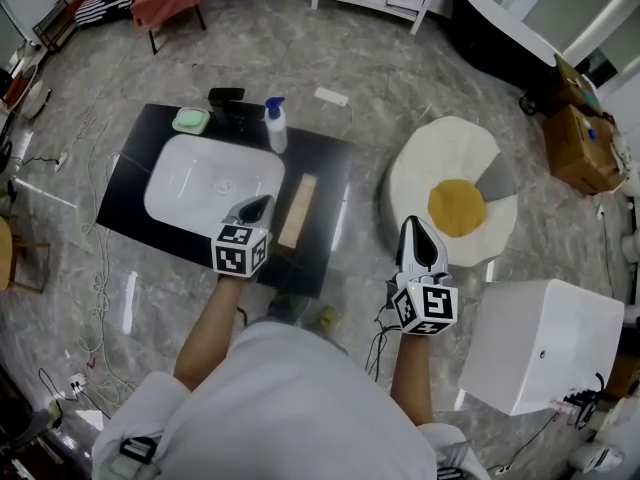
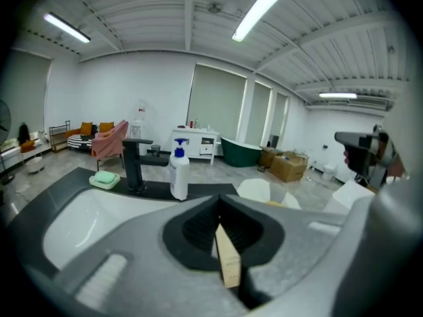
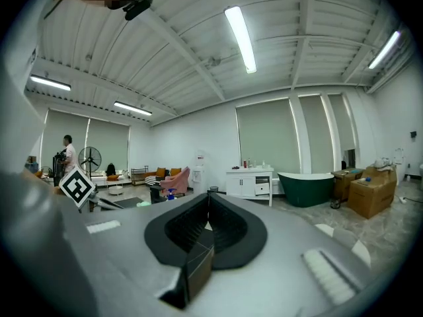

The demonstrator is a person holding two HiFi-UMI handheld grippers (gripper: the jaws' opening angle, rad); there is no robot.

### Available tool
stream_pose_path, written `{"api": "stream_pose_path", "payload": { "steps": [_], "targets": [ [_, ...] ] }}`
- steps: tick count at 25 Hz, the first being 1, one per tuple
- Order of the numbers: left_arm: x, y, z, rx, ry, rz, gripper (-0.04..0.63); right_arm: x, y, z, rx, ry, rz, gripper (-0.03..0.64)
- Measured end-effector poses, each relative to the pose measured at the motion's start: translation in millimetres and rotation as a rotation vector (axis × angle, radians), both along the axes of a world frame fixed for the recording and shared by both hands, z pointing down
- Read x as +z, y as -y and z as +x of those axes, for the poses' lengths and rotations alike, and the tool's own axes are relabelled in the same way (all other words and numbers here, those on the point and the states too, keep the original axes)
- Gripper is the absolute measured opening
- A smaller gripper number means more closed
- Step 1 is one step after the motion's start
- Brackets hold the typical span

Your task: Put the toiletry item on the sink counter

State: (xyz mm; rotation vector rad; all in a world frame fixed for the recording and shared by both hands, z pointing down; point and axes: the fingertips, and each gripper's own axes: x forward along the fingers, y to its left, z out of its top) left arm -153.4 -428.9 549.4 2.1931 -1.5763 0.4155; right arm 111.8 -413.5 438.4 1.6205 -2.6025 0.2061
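Observation:
A long tan toiletry box [image 1: 298, 211] lies flat on the black sink counter [image 1: 330, 168], just right of the white basin [image 1: 190, 183]. My left gripper [image 1: 258, 206] hovers over the basin's right rim, left of the box, with its jaws together and nothing in them. In the left gripper view the box [image 2: 228, 263] shows low in the slit below the shut left gripper [image 2: 218, 207]. My right gripper [image 1: 413, 230] hangs off the counter to the right, over the floor, shut and empty. The right gripper [image 3: 208, 207] points across the room.
At the counter's back stand a black faucet [image 1: 226, 98], a green soap on a dish [image 1: 190, 120] and a blue-pump bottle [image 1: 276, 126]. An egg-shaped rug [image 1: 455, 203] lies right of the counter. A white boxy unit [image 1: 540, 343] is at the lower right.

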Motion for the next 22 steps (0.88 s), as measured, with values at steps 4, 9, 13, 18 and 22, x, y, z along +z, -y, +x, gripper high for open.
{"api": "stream_pose_path", "payload": {
  "steps": [4, 9, 13, 18, 22],
  "targets": [
    [-26.6, -2.8, -0.5, -0.001, 0.013, 0.056, -0.002, -4.3, -6.1, 0.6, -0.003, 0.006, 0.009, 0.003],
    [-60.7, -8.6, 3.2, 0.022, 0.041, 0.142, -0.002, -8.4, -11.5, 0.8, -0.005, 0.007, 0.015, 0.003],
    [-90.9, -15.8, 2.6, 0.018, 0.039, 0.212, -0.002, -10.8, -16.6, 3.5, -0.002, 0.009, 0.022, 0.003],
    [-135.0, -18.7, 1.4, 0.017, 0.054, 0.325, -0.002, -14.3, -19.1, 6.2, 0.005, 0.010, 0.034, 0.003],
    [-164.2, -22.3, 3.1, 0.028, 0.062, 0.393, -0.002, -19.5, -21.0, 9.6, 0.006, 0.015, 0.045, 0.003]
  ]
}}
